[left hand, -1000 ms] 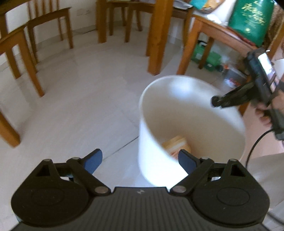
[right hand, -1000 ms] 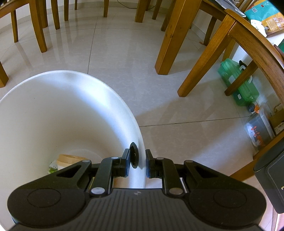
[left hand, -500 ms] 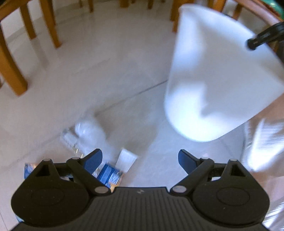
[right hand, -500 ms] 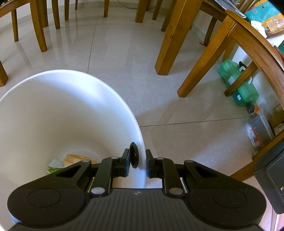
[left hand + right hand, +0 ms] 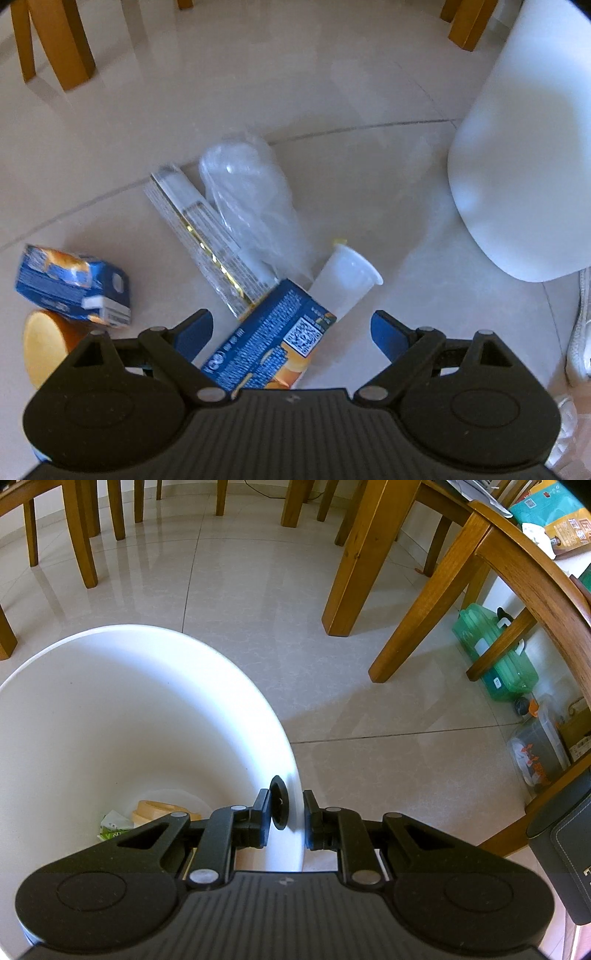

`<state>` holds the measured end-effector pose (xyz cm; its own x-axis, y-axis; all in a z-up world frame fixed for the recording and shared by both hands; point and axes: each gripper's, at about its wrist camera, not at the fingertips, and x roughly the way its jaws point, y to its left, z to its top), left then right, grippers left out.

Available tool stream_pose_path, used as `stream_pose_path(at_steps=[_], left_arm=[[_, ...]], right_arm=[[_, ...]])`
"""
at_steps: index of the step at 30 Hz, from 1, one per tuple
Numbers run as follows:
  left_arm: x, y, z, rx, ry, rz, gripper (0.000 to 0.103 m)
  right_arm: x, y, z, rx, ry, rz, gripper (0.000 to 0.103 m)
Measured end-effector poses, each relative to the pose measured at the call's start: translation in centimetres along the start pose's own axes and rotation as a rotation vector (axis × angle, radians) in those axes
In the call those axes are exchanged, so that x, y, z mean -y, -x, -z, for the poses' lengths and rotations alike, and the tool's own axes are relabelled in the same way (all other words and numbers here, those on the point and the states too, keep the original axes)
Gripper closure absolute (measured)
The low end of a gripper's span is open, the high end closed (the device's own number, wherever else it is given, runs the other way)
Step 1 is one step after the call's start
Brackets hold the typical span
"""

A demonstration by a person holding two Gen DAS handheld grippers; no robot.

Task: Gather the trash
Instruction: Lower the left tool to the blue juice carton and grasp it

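Your left gripper [image 5: 291, 328] has its blue fingers wide apart and empty, pointed down at the litter on the floor tiles [image 5: 258, 92]. Straight between the fingers, at lower centre of the left wrist view, lies the blue carton [image 5: 269, 339]; its long axis runs diagonally from lower left to upper right, so it sits skewed to the line between the jaws. My read: you need to rotate or shift before closing, and the left hand is clearly the nearer one.

Touching the carton's upper end is a white plastic cup [image 5: 345, 282] on its side. Above that sit a clear wrapped box [image 5: 207, 236] and a crumpled clear bag [image 5: 251, 195]. At far left are a second blue carton [image 5: 70, 284] and an orange cup [image 5: 44, 339] just below it.

Your right gripper [image 5: 291, 816] is clamped on the rim of the white bin [image 5: 110, 709], one finger inside, one outside.

Only the right wrist view shows inside the bin: a tan cup [image 5: 162, 810] and green wrapper [image 5: 114, 825] at the bottom. Only the left view shows the floor litter; there the bin is just an outer wall at upper right.
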<state>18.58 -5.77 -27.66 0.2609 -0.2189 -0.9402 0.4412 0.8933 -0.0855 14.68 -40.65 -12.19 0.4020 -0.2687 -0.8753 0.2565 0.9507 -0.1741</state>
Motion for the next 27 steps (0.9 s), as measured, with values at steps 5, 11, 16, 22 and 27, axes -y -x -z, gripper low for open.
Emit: stream_pose_path(at_steps=[5, 11, 16, 22, 27], left_arm=[[0.5, -0.5, 1.1, -0.045, 0.01, 0.01, 0.011], [1.8, 0.2, 2.5, -0.075, -0.031, 0.086, 0.011], [2.1, -0.4, 3.0, -0.038, -0.017, -0.013, 0.023], [2.1, -1.0, 3.6, -0.022, 0.018, -0.074, 0.035], [2.6, -1.0, 4.0, -0.019, 0.018, -0.083, 0.047]], right_arm=[[0.0, 0.0, 0.0, 0.001, 0.001, 0.0, 0.083], [0.1, -0.1, 0.1, 0.0, -0.002, 0.0, 0.083], [0.0, -0.1, 0.1, 0.0, 0.0, 0.003, 0.083], [0.0, -0.1, 0.1, 0.001, 0.0, 0.003, 0.083], [-0.1, -0.1, 0.1, 0.001, 0.001, 0.004, 0.082]])
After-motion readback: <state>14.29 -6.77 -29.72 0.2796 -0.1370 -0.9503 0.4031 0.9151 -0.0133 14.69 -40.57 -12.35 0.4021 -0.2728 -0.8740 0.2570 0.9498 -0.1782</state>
